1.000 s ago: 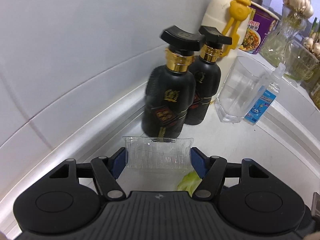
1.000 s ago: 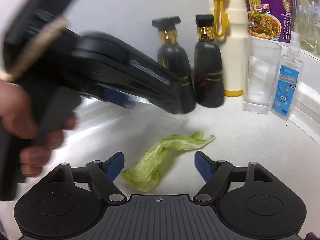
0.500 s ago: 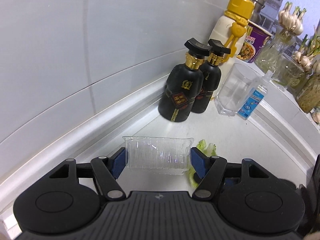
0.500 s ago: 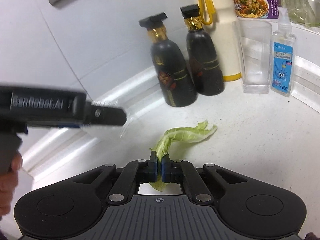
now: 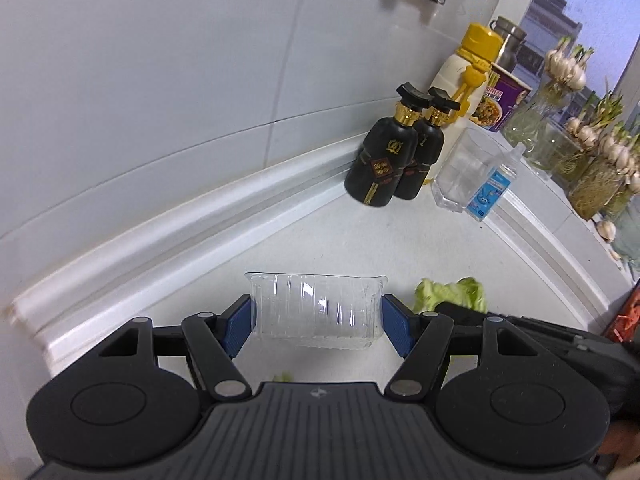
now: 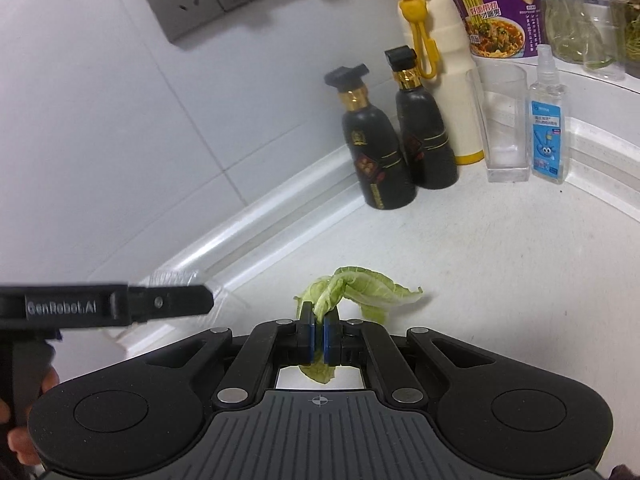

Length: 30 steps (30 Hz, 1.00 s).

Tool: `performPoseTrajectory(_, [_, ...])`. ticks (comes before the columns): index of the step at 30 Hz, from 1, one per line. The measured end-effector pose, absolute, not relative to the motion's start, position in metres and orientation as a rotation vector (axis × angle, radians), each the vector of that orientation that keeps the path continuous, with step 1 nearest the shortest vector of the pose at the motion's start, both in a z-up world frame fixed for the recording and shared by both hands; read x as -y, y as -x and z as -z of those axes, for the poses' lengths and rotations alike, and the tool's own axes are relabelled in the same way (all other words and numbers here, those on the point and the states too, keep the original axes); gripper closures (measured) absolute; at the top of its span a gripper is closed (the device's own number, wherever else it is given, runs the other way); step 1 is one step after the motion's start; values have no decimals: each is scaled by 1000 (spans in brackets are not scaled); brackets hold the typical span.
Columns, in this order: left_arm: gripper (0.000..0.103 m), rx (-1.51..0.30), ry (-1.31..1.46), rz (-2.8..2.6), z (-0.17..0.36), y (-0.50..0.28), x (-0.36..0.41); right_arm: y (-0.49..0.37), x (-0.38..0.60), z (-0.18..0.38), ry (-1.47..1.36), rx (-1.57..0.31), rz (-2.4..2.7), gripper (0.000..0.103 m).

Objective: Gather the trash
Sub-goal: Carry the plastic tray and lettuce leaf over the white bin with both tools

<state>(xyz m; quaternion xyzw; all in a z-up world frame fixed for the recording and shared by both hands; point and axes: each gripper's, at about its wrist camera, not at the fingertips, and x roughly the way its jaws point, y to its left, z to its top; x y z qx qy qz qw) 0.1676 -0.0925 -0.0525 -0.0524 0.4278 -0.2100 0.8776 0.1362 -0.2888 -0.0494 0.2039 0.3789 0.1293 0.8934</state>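
A clear ribbed plastic tub (image 5: 316,312) is clamped between the blue pads of my left gripper (image 5: 316,318), held above the white counter. My right gripper (image 6: 319,334) is shut on a limp green lettuce leaf (image 6: 360,286), which droops forward past the pads and is lifted off the counter. In the left wrist view the lettuce leaf (image 5: 452,292) shows at the lower right, above the dark body of the right gripper. In the right wrist view the left gripper (image 6: 176,300) reaches in from the left edge, with the tub (image 6: 172,280) faint behind its finger.
Two black bottles with gold collars (image 6: 376,148) stand against the tiled wall, beside a cream flask with a yellow lid (image 5: 464,92), a clear glass (image 6: 504,120), a small spray bottle (image 6: 546,120) and a noodle cup (image 6: 500,12). Jars of garlic (image 5: 592,168) line the sill.
My right gripper closed on the lettuce leaf and lifted it off the counter. My left gripper drew back from the bottles, still holding the tub.
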Motion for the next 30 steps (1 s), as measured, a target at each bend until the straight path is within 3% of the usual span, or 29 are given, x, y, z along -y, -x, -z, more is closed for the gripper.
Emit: performPoseTrajectory(30, [39, -903, 319, 274, 70, -45, -29, -24, 199, 3, -417, -862, -517, 100])
